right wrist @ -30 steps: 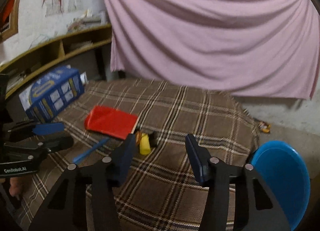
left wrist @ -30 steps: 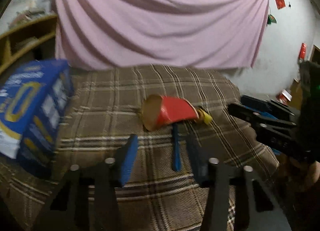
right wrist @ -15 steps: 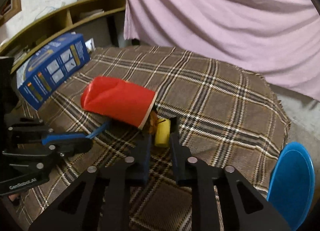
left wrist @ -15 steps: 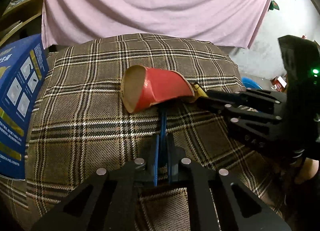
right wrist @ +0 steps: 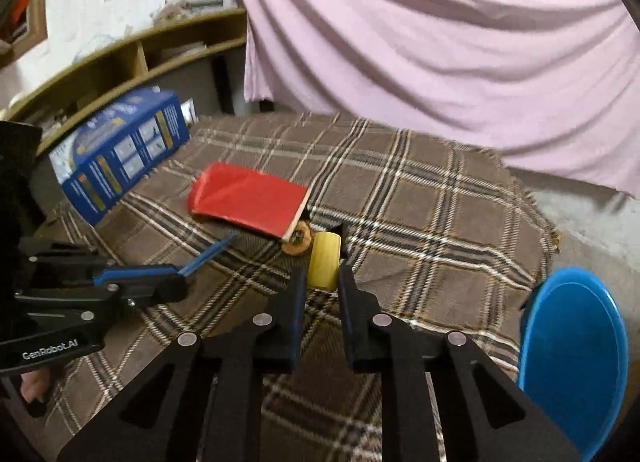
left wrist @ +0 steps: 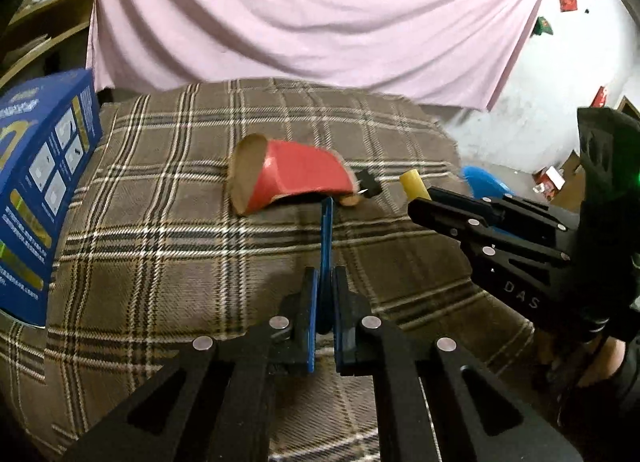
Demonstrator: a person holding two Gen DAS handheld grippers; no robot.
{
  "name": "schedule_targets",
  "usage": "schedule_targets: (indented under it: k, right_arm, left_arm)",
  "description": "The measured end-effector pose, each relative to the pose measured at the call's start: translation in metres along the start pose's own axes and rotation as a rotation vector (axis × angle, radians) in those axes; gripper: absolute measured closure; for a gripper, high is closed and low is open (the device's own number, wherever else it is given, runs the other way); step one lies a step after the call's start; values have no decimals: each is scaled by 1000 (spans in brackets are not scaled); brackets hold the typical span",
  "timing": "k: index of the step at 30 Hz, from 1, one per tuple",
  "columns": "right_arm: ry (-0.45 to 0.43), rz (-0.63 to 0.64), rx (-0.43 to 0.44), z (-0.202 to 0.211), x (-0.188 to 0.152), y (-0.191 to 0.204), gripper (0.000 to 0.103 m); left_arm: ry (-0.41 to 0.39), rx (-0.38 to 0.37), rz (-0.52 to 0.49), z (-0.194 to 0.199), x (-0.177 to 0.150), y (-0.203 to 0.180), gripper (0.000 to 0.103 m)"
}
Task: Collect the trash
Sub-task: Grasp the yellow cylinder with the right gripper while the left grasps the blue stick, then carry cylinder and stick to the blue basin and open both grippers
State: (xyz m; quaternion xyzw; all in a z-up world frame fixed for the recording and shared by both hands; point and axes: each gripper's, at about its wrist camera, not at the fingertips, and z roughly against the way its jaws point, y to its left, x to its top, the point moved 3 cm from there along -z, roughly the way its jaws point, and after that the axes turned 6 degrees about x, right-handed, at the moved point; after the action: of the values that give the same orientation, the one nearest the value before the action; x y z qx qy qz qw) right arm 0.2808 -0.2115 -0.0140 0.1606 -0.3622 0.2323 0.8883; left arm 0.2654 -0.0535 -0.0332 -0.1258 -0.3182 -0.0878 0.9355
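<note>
With a thin blue plastic stick (left wrist: 326,238) pinched at one end in the left gripper (left wrist: 323,302) and a short yellow cylinder (right wrist: 324,262) clamped by the right gripper (right wrist: 322,282), both above the brown plaid cloth (right wrist: 420,222), either piece could be twisted loose if swung quickly.

The near end of the blue stick (left wrist: 327,238) is hidden between the fingers of the left gripper (left wrist: 324,282). The lower part of the yellow tube (right wrist: 324,261) is hidden between the fingers of the right gripper (right wrist: 322,282). The red packet (right wrist: 249,200) covers part of the brown ring (right wrist: 298,243) beside it. The blue box (left wrist: 38,182) is cut off by the left wrist picture's edge, its print too blurred to read. The blue bowl (right wrist: 576,358) runs past the right wrist picture's edge. The shelf (right wrist: 132,62) contents are too blurred to tell.
</note>
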Motion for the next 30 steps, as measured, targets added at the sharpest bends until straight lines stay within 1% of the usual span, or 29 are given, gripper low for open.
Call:
schedule_targets:
  k: [3, 6, 9, 15, 17, 20, 24, 26, 28, 30]
  right_arm:
    - [-90, 3, -13, 22, 1, 0, 89]
    - [-191, 6, -40, 46, 4, -1, 89]
    - [-301, 21, -80, 72, 12, -2, 89]
    - [-516, 42, -177, 129, 24, -8, 89]
    - [-579, 48, -214, 145, 26, -10, 89]
    - [-650, 54, -264, 166, 29, -18, 89]
    - [-715, 52, -330, 184, 25, -31, 89]
    - [-745, 43, -371, 192, 21, -40, 89]
    - [-773, 32, -405, 201, 14, -51, 89]
    - [-784, 28, -447, 207, 7, -63, 89]
  left_arm:
    - [-62, -5, -10, 13, 5, -9, 98]
    - [-162, -7, -22, 31, 13, -19, 98]
    - [-273, -8, -41, 51, 27, -32, 98]
    - [-523, -44, -85, 87, 51, -69, 98]
    - [-588, -59, -99, 96, 56, -81, 98]
    - [-685, -75, -130, 111, 65, -98, 98]
    - [-761, -91, -180, 113, 70, -123, 98]
    - [-796, -100, -213, 108, 73, -138, 98]
    - [-824, -107, -251, 98, 73, -157, 98]
    - [-833, -117, -283, 90, 74, -172, 98]
